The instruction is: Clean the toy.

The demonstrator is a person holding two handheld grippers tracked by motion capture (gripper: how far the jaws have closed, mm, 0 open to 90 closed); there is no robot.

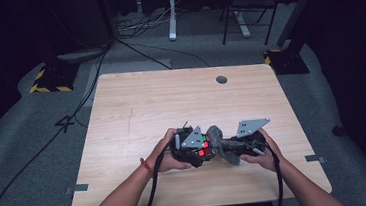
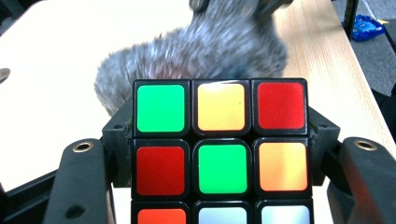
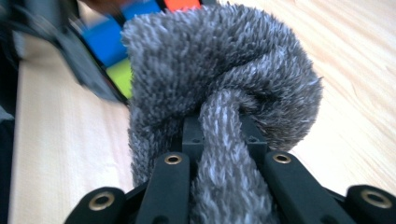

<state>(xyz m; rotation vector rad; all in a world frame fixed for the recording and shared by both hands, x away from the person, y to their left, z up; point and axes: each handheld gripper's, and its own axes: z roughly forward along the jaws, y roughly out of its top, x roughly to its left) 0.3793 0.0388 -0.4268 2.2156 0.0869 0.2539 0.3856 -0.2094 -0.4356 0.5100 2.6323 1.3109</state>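
Wiping looks like the job in hand: the left gripper [image 1: 195, 149] clamps a puzzle cube [image 2: 222, 154] and the right gripper [image 1: 242, 145] presses a grey fuzzy cloth [image 3: 219, 79] against it.

Cube: low over the near-middle of the bench [image 1: 170, 99], between the two hands. In the left gripper view its jaws grip the cube by opposite sides, the coloured face turned toward the camera. Held that way, I judge, so the far side stays open to the cloth.

Cloth: in the right gripper view the jaws are clenched on a twisted neck of it, and the rest bunches into a thick pad ahead of the tips. Bunching gives a soft, broad contact rather than hard jaws on the plastic. The pad touches the cube's blue and green stickers at upper left of that view; blurred there, so I cannot tell exactly which face it bears on.

Pose, from the high view: both forearms come in from the near edge and converge. Left hand [image 1: 168, 157] wraps its gripper from the outside, right hand [image 1: 261, 154] likewise. Grippers point inward at each other, roughly level, grey plates uppermost.

Risk, as I read it: push too hard and the cube may twist in the left grip.
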